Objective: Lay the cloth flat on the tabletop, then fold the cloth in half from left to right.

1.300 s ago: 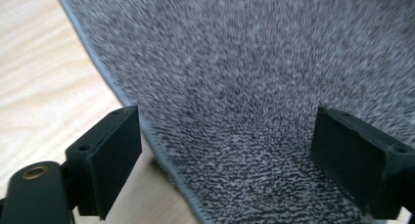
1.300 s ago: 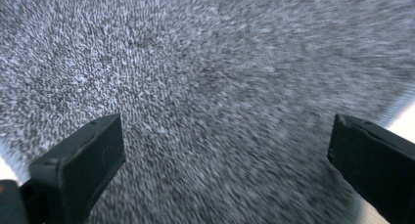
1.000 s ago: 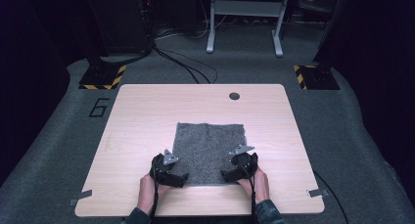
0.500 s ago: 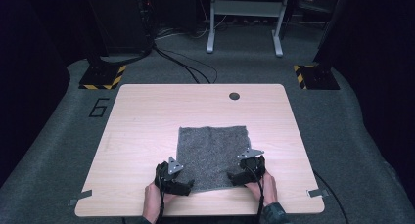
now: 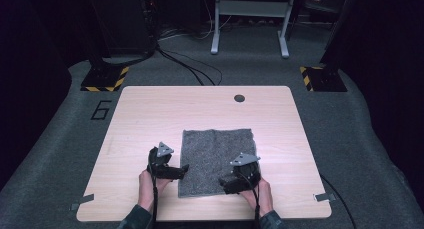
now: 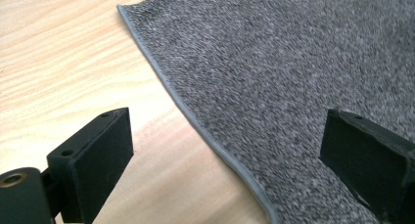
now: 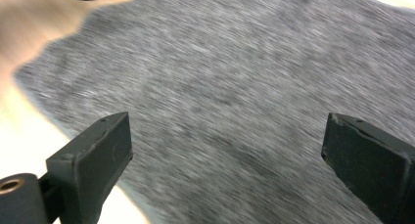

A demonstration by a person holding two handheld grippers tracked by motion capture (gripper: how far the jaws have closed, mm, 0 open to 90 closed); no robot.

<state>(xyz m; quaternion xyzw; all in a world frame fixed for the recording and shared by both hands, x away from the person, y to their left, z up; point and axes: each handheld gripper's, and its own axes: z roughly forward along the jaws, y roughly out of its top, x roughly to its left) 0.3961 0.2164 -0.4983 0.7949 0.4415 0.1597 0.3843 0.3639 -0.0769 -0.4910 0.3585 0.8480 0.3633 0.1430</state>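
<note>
**Both tongs released at the near edge of a grey cloth**

On the pale wooden counter point(image 5: 150, 114), a grey cloth point(image 5: 216, 159) lies flat and spread out, a little right of the middle and close to the person's side. Its left hem runs straight, edged with a thin grey binding (plain in the left gripper view, where the cloth point(image 6: 293, 77) covers the right part of the picture and bare wood the left).

At the left, the left tongs point(image 5: 176, 172) sit low over the counter beside the cloth's near-left corner, held by a hand point(image 5: 148, 185) that comes in from the bottom edge. Their jaws stand wide apart and grip nothing; in the left gripper view one jaw is over bare wood and the other over the cloth, so the hem passes between them.

Further right, the right tongs point(image 5: 229, 183) sit over the cloth's near edge, toward its right corner, held by the other hand point(image 5: 260, 193). The right gripper view is blurred, yet it shows the jaws spread wide with the cloth point(image 7: 235, 97) beneath and between them, nothing clamped.

Beyond the cloth, a small dark round hole point(image 5: 239, 98) marks the counter near its far edge.
</note>
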